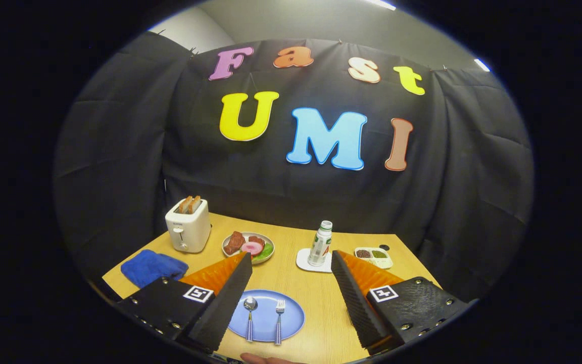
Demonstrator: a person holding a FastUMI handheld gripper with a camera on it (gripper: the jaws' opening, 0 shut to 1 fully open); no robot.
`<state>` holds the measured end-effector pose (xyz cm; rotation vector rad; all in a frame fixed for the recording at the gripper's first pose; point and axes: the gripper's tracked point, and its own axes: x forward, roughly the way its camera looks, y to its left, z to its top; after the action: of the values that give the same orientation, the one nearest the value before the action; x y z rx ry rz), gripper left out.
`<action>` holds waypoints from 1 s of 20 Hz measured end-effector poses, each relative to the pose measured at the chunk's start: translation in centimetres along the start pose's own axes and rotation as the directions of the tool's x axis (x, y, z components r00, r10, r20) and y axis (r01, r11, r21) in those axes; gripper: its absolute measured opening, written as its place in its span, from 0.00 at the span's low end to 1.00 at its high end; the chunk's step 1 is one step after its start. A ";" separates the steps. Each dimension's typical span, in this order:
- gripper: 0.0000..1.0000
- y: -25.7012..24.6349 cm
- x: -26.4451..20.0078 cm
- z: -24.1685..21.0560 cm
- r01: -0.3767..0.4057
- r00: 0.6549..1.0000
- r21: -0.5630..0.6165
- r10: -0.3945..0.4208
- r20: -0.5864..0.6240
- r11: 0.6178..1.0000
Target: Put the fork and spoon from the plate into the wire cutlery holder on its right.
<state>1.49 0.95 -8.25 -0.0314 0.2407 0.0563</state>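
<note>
Bystanders beyond the fingers
Toaster [188,231] with bread, blue cloth [153,267], food plate [248,246], bottle [320,243] on coaster [305,262], condiment tray [374,256].

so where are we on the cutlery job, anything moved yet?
Nothing done: the spoon and fork both lie side by side on the blue plate. In hand: nothing. The tongs are open and empty, their fingers spread either side of the plate. Left: pick up both pieces and drop each into the wire holder, which I can't locate from here.
</note>
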 end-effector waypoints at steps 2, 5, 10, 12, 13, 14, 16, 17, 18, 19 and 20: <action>0.97 0.4 0.7 -3.2 -0.013 0.994 0.002 0.014 -0.108 1.000; 0.97 0.4 1.8 -6.6 -0.010 0.975 0.027 0.016 -0.222 1.000; 0.97 0.7 3.5 -12.9 -0.019 0.927 0.016 0.024 -0.375 1.000; 0.97 1.1 3.9 -15.4 -0.016 0.900 0.046 0.035 -0.435 0.999; 0.97 1.3 4.1 -16.7 -0.013 0.885 0.054 0.037 -0.464 0.998; 0.97 1.4 4.4 -17.8 -0.009 0.871 0.051 0.033 -0.490 0.999; 0.97 1.7 5.2 -19.5 -0.016 0.849 0.030 0.029 -0.527 0.999; 0.97 1.7 5.6 -20.3 -0.016 0.837 0.020 0.024 -0.547 1.000; 0.96 1.6 5.6 -21.2 -0.013 0.822 0.013 0.018 -0.569 1.000; 0.96 1.7 5.8 -21.8 -0.018 0.811 0.016 0.024 -0.585 1.000; 0.92 1.6 5.7 -22.6 -0.017 0.793 0.020 0.026 -0.609 1.000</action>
<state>1.56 2.00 -31.55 -0.0326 0.8958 0.0664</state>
